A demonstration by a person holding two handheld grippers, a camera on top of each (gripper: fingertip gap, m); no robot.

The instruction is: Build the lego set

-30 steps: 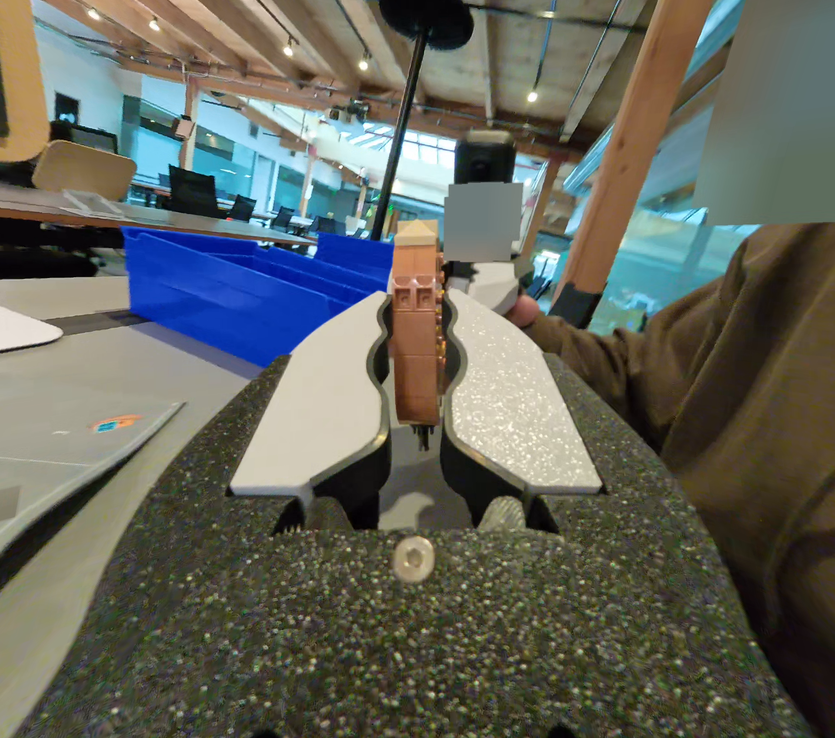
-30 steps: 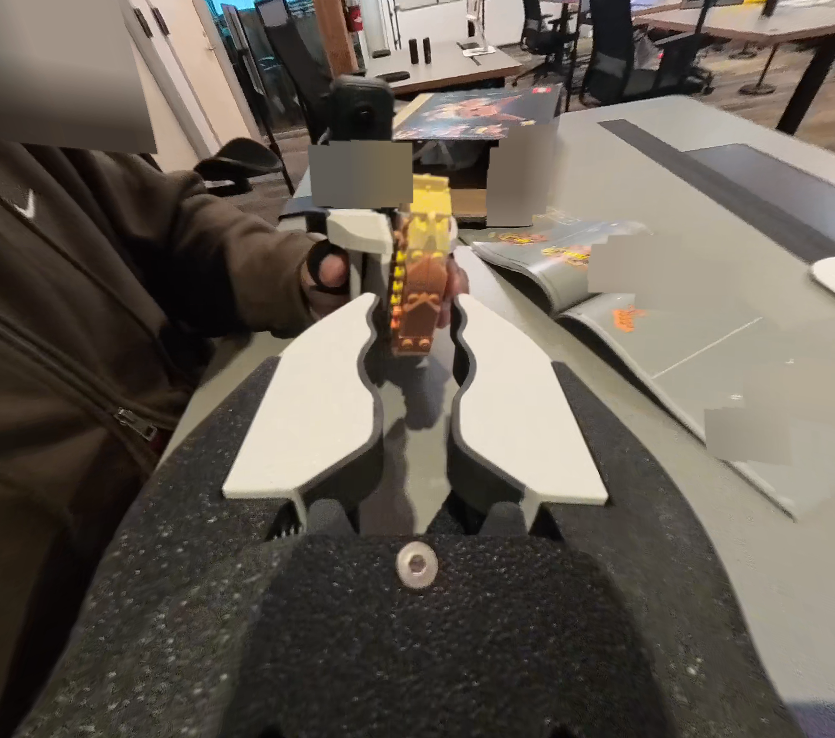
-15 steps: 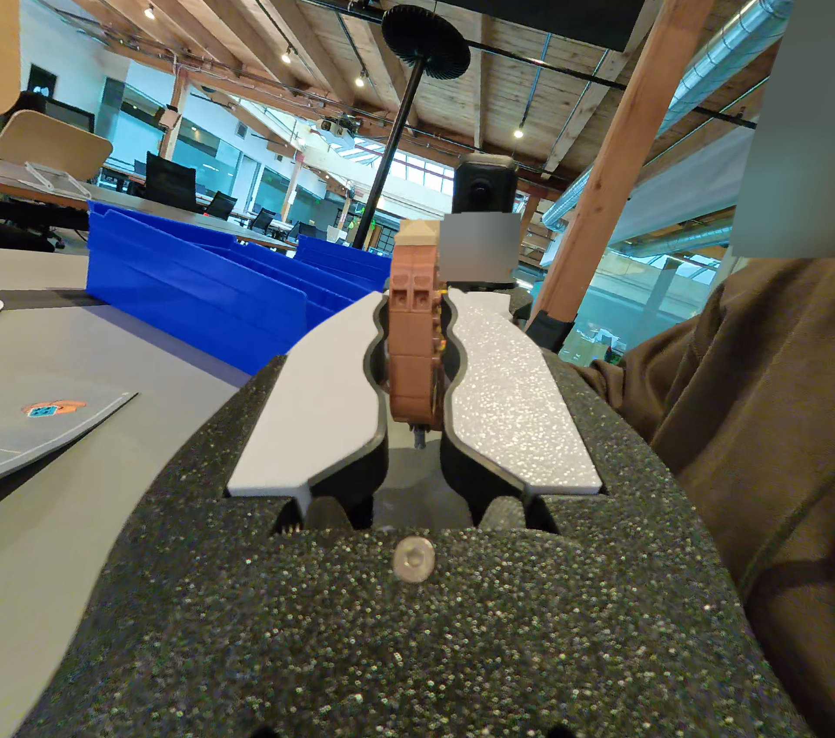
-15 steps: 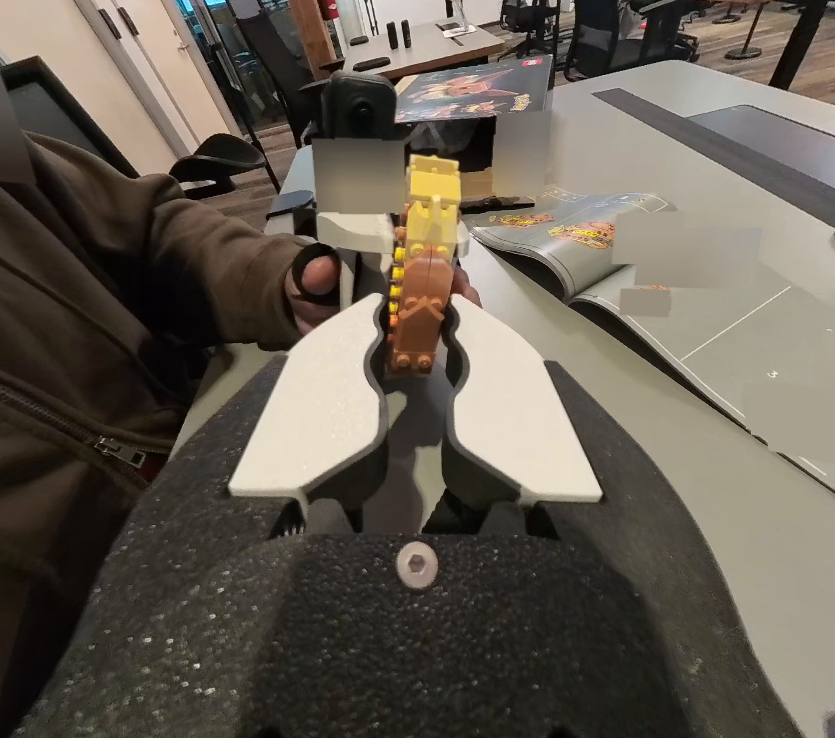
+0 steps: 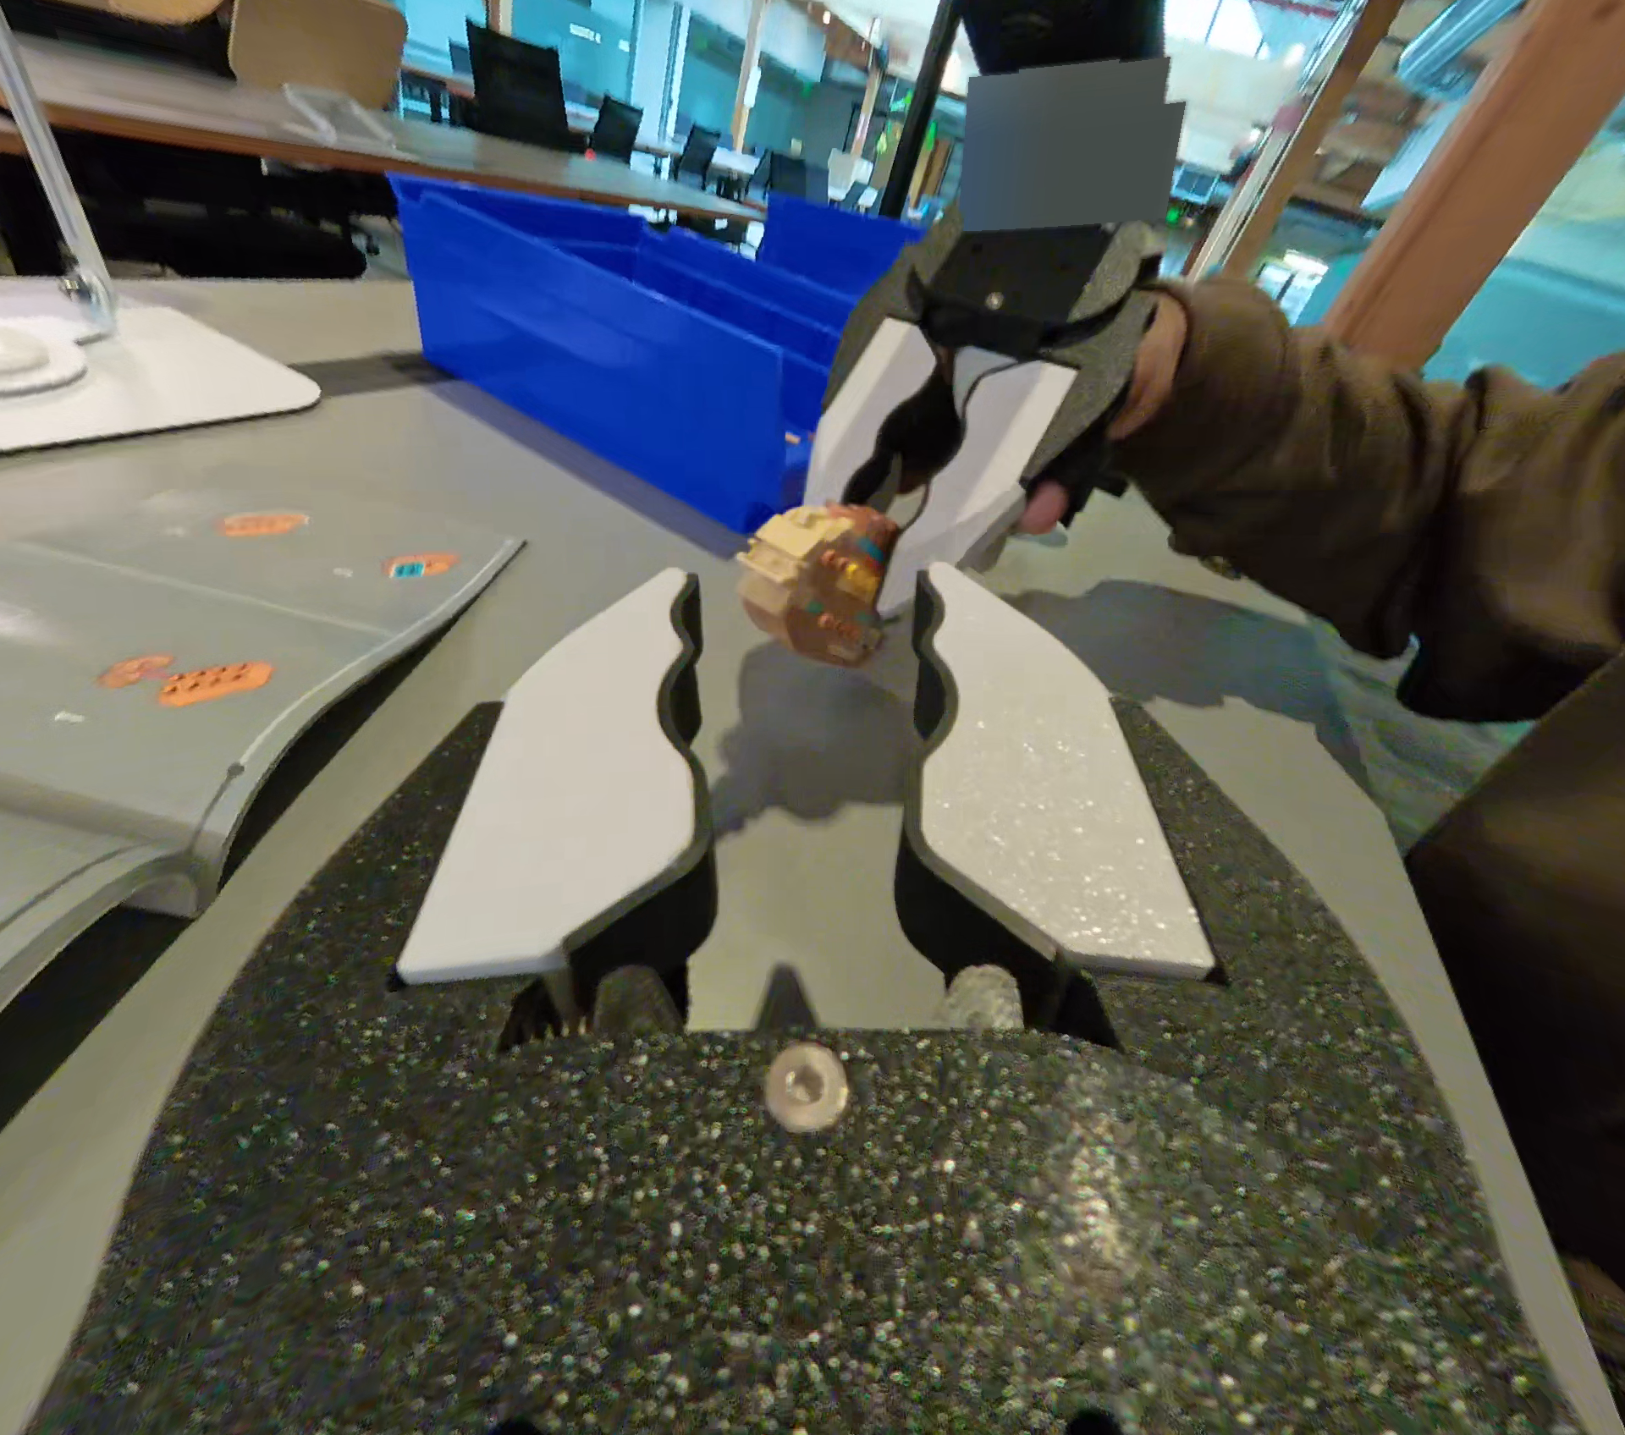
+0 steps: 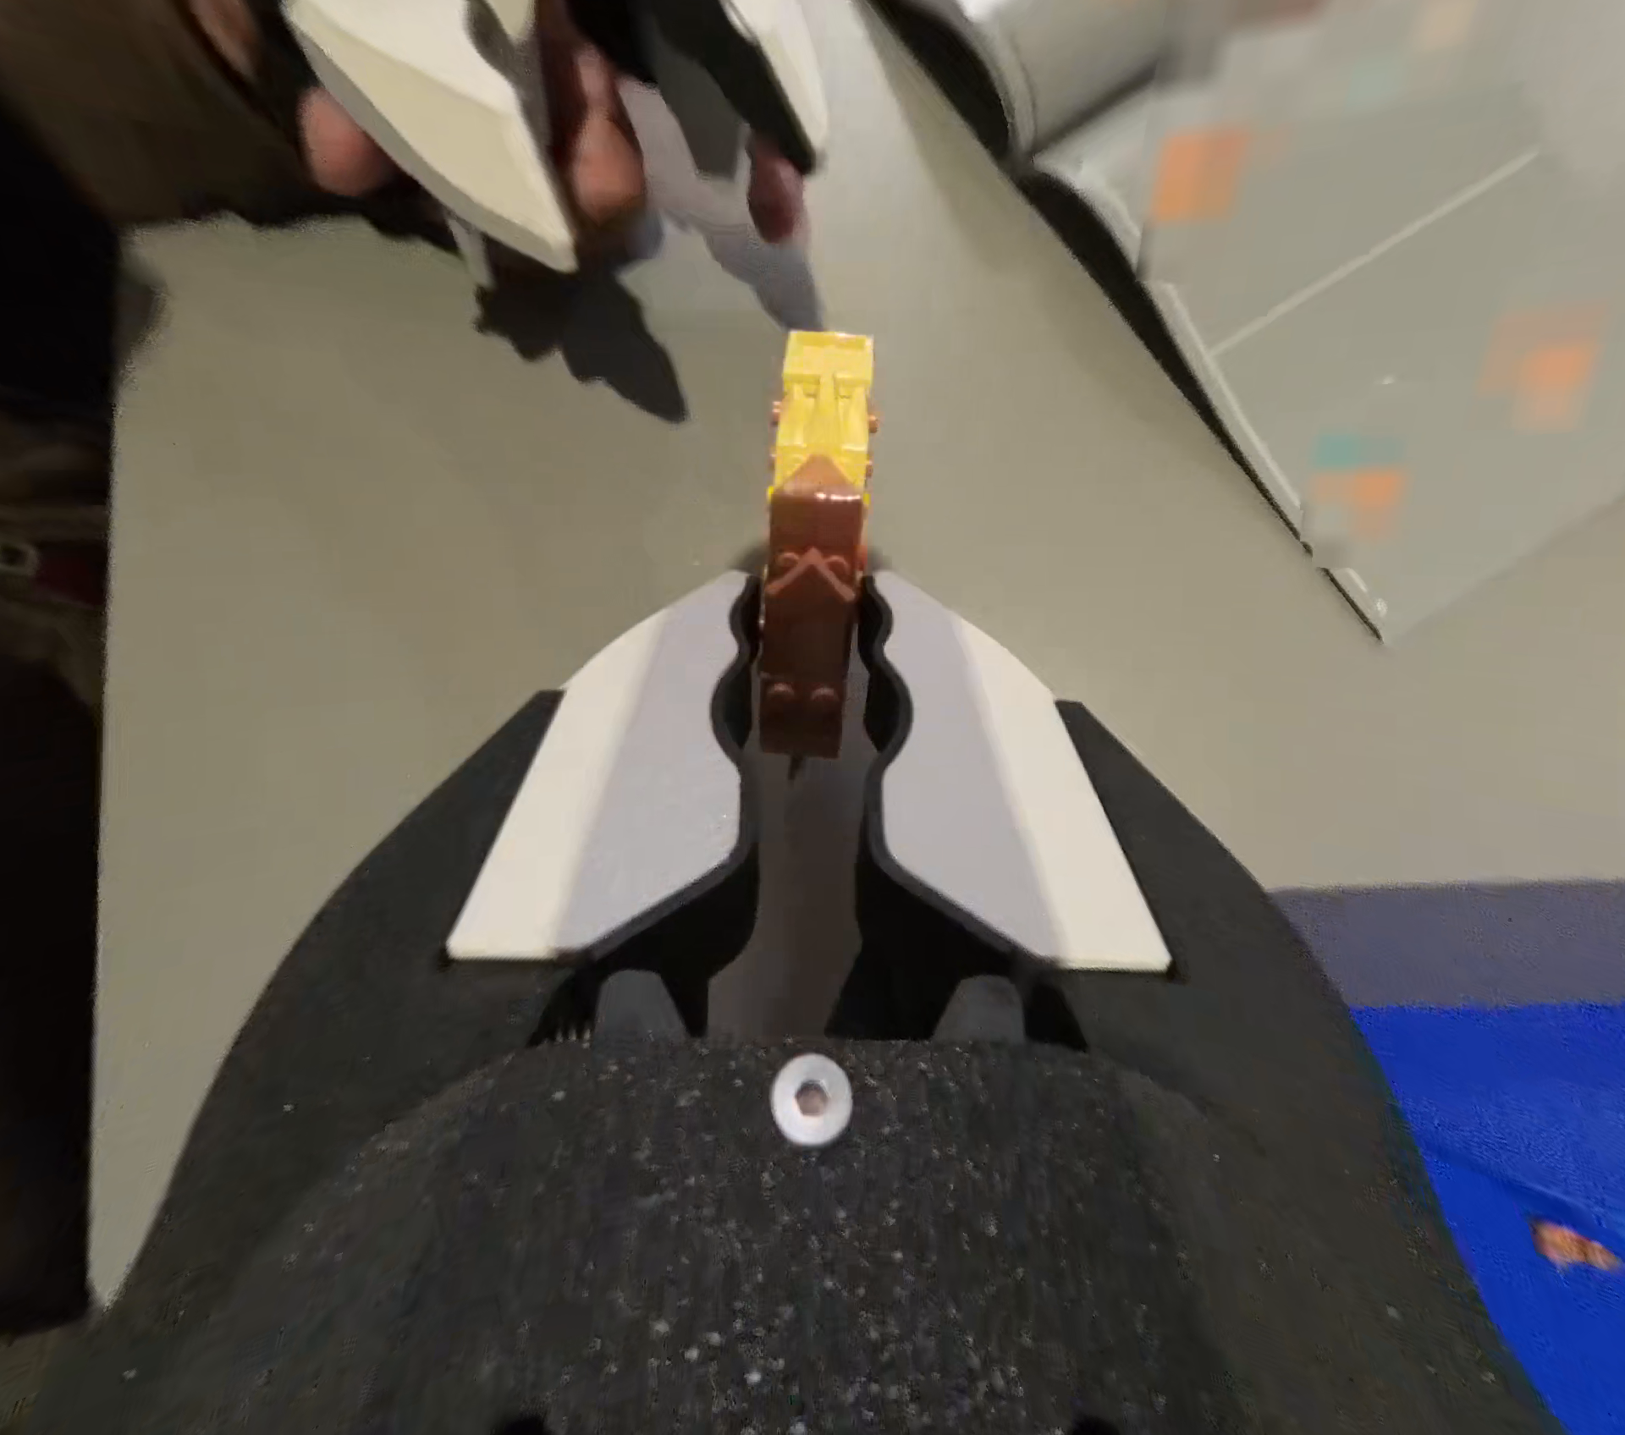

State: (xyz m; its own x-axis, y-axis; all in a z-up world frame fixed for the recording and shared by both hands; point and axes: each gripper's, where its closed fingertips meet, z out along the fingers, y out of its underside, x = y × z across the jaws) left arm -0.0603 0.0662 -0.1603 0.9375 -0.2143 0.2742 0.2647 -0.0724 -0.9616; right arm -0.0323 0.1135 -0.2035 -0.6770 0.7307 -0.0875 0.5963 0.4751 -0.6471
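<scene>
Lego (image 6: 811, 602) is pinched by its brown end in the right gripper (image 6: 809, 654), held just above the grey table (image 6: 369, 514), probably so the yellow end is kept exposed. Just beside the lego, the left gripper (image 5: 805, 654) is spread wide and empty, likely freed for the next brick.

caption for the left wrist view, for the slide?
Left gripper open over the grey table; right gripper holds the brown-and-tan lego assembly beside blue bins.

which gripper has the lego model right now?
The right gripper: its fingers are shut on the brown-and-yellow model. The left gripper is open and empty, with the model just beyond its tips.
</scene>
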